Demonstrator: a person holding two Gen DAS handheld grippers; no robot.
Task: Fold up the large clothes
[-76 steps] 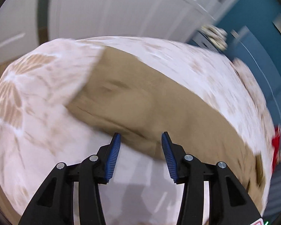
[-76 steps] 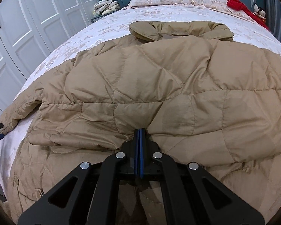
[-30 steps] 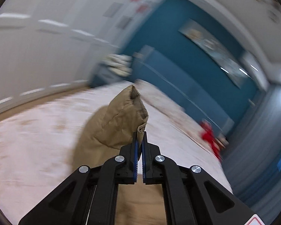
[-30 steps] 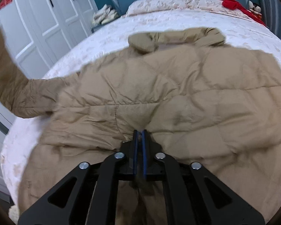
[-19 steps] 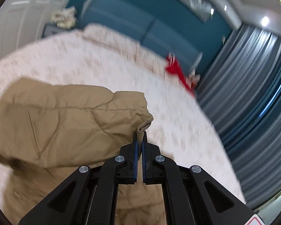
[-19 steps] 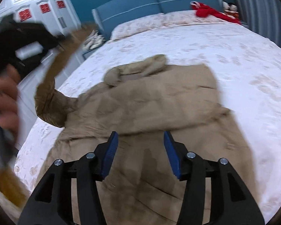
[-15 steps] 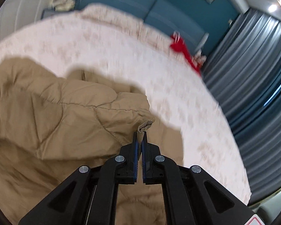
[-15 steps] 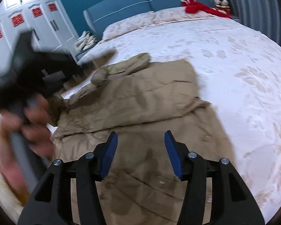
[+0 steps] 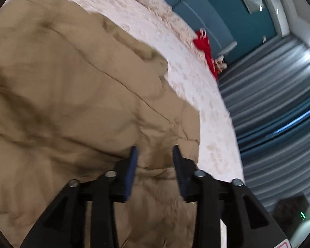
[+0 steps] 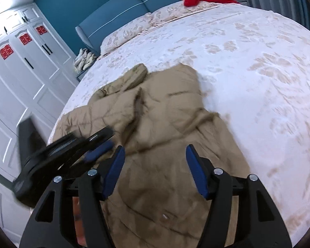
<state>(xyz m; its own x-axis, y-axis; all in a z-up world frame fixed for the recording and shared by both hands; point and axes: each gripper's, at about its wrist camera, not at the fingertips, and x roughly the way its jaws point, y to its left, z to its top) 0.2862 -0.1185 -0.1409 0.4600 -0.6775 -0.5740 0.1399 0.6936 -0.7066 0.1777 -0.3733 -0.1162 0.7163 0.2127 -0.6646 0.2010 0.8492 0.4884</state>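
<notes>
A: Where's the coat sitting?
B: It's lying on the bed, bunched toward the side nearest the wardrobe, collar end pointing at the headboard. Sleeve and one side are looking folded in over the body.
A: Tools?
B: Left tool is hovering just over the coat, jaws have just been opening, nothing clamped. Right tool is also spreading apart, only loose fabric under the gap, pads not pressing.
A: Handling?
B: Puffy quilted fill, so I'm guessing light, soft, springy, a bit slick. I'd be pinching hems or seams, not the padded panels.
A: Room?
B: Plenty of bare bed on the curtain side of the coat. The wardrobe-side bed edge is close; fabric is risking sliding off there.
</notes>
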